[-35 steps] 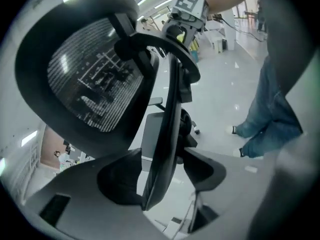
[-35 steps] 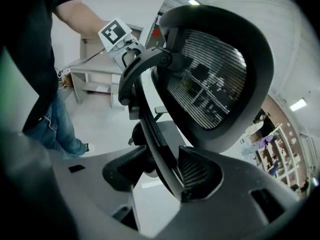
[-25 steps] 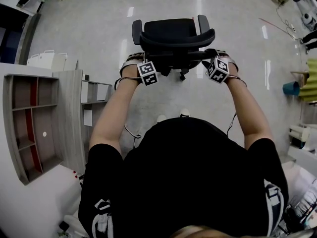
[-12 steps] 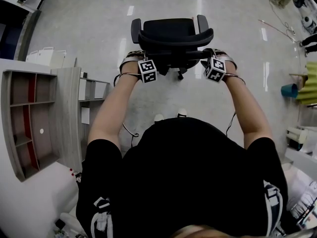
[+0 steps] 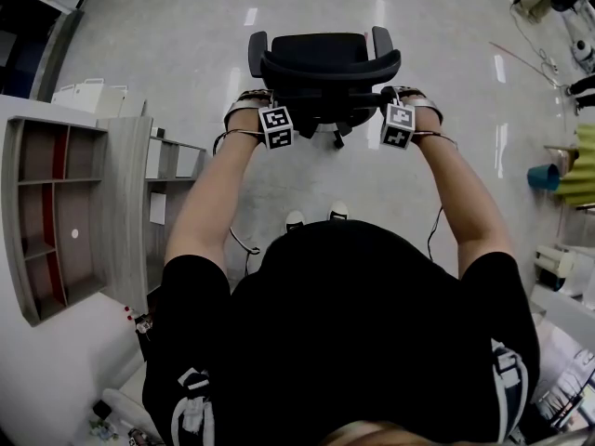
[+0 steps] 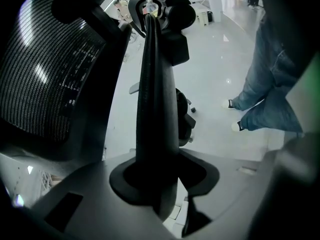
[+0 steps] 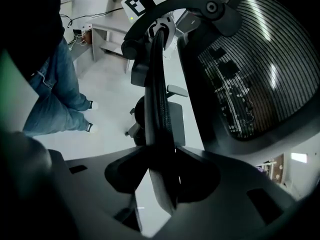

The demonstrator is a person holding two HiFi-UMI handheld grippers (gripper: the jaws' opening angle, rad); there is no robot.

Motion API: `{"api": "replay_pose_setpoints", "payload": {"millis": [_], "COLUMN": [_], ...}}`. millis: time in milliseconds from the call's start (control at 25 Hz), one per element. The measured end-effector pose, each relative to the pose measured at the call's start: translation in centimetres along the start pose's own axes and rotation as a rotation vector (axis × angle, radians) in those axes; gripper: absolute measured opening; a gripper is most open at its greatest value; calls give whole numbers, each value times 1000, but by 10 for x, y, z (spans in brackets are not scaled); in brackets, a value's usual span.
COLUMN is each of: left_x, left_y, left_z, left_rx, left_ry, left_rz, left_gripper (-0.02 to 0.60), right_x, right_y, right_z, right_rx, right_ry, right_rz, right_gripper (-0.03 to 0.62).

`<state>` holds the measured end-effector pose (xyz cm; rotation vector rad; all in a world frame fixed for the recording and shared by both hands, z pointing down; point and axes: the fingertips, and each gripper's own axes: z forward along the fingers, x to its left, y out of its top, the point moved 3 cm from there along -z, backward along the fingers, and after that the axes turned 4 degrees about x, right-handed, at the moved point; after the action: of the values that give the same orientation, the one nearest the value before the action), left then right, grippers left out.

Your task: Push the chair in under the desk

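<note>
A black office chair (image 5: 325, 59) stands on the pale floor straight ahead of me, its mesh back toward me. My left gripper (image 5: 265, 102) is on the left end of the backrest's top rim, my right gripper (image 5: 400, 100) on the right end. In the left gripper view the dark rim (image 6: 155, 84) runs up between the pads of the left gripper (image 6: 160, 184), mesh (image 6: 45, 74) to its left. In the right gripper view the rim (image 7: 159, 84) sits between the pads of the right gripper (image 7: 162, 176). Both pairs of jaws have just been closing on this rim.
A grey shelf unit (image 5: 56, 221) and a white surface (image 5: 37, 370) lie at my left. White bags (image 5: 84, 96) stand beyond them. A teal bucket (image 5: 544, 177) sits at the right edge. My own legs in jeans (image 6: 265, 94) and shoes (image 5: 316, 218) are behind the chair.
The right gripper's marker cube has rolled and drawn slightly inward. Both hands stay at the backrest's top. The chair has hardly shifted on the floor.
</note>
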<state>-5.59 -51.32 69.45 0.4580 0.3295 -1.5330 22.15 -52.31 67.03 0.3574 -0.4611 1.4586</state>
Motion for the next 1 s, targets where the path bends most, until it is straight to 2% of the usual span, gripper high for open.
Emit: {"api": "replay_pose_setpoints", "payload": {"millis": [320,720,1000], "left_x": [1,-6,-18], "left_y": [7,12,16], "left_z": [-1,-4,-10], "left_rx": [23,30,20], "left_ry": [37,74,86], "left_rz": [-30,-12,-10], "left_gripper": [95,83,75], "right_x": [2,5,14], "right_y": [-9,-14,-13], "right_z": [3,3,-6], "right_rx": [-24,-44,-25], "right_ry": [-20,-42,6], "right_rz": [-75,-121,-123], "right_gripper": [138,126,123]}}
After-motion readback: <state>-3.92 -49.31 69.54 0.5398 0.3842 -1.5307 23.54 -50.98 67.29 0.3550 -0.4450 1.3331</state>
